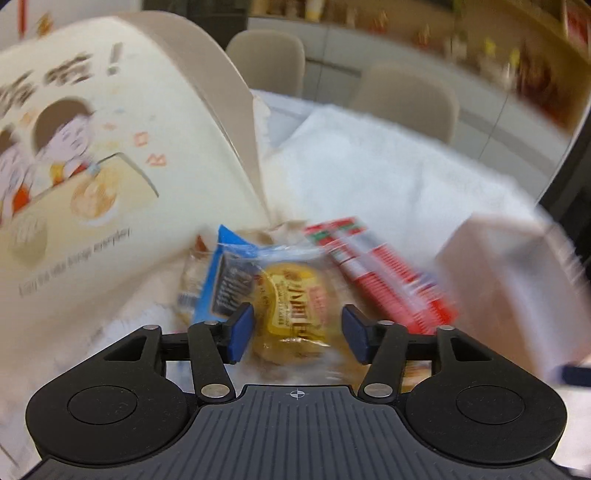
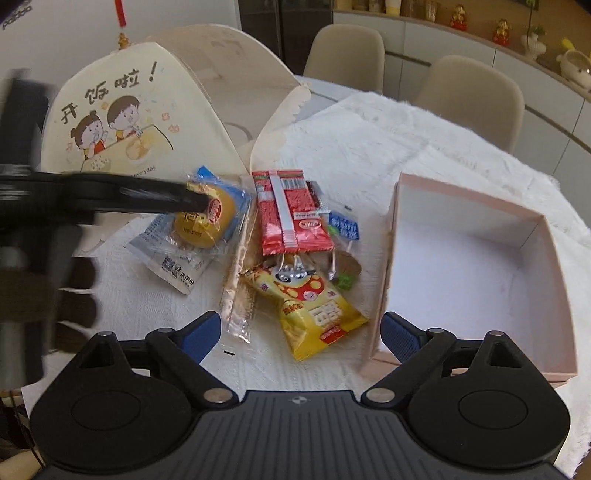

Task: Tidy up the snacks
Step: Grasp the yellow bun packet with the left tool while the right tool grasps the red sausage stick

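Blue-padded left gripper (image 1: 297,334) hangs part-open around the yellow cake packet (image 1: 291,306) at lower centre, gripping nothing, while the right gripper (image 2: 301,332) gapes empty beside the pink box (image 2: 480,254); slippery wrapper might squirt free.

Home dining rm.
Table w/ white cloth (image 2: 369,140), beige chairs (image 2: 476,96), sideboard w/ figurines (image 2: 500,31).
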### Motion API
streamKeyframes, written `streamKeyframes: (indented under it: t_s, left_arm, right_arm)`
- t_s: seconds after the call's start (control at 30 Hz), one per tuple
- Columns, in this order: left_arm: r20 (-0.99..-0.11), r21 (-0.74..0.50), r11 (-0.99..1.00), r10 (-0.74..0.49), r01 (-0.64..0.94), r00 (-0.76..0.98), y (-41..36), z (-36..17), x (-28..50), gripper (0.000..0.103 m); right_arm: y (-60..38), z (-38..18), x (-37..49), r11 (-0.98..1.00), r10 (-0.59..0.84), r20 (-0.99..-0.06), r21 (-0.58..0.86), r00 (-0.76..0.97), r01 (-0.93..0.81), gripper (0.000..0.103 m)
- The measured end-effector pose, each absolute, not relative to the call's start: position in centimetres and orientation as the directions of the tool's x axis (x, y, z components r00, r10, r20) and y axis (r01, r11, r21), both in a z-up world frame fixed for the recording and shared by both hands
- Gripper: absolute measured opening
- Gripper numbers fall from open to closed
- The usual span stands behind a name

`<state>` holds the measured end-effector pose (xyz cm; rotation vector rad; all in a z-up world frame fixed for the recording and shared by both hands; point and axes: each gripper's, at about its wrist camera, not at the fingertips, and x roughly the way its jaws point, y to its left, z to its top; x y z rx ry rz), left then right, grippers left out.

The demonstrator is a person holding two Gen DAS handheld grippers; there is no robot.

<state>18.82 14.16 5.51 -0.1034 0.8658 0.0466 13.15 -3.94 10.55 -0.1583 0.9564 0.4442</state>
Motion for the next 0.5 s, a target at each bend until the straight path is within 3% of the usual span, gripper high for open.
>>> streamKeyframes:
  t_s: [0.07, 0.23, 0.5]
  left_arm:
    - [-0.75, -0.071, 0.994, 0.001, -0.082, 0.661, 14.6, 4.5, 19.7, 0.066]
    - [-0.73, -0.137, 0.99, -0.092, -0.014, 0.677, 16.3, 4.6, 19.2, 0.056]
    - [-0.707, -0.384, 0.923, -0.297, 0.004, 0.642, 17.3, 6.6, 8.5, 0.054]
  right_arm:
    - [-3.7, 10.1, 13.3, 0.897, 0.279, -0.824, 0.041, 0.493, -0.44, 0.094]
    - [-3.0, 11.3, 15.4, 0.895, 0.266, -0.803, 0.001, 0.533, -0.445, 0.094]
    - [2.7, 8.7, 26.2, 0.912, 0.29, -0.838, 0.097, 0.461, -0.398, 0.093]
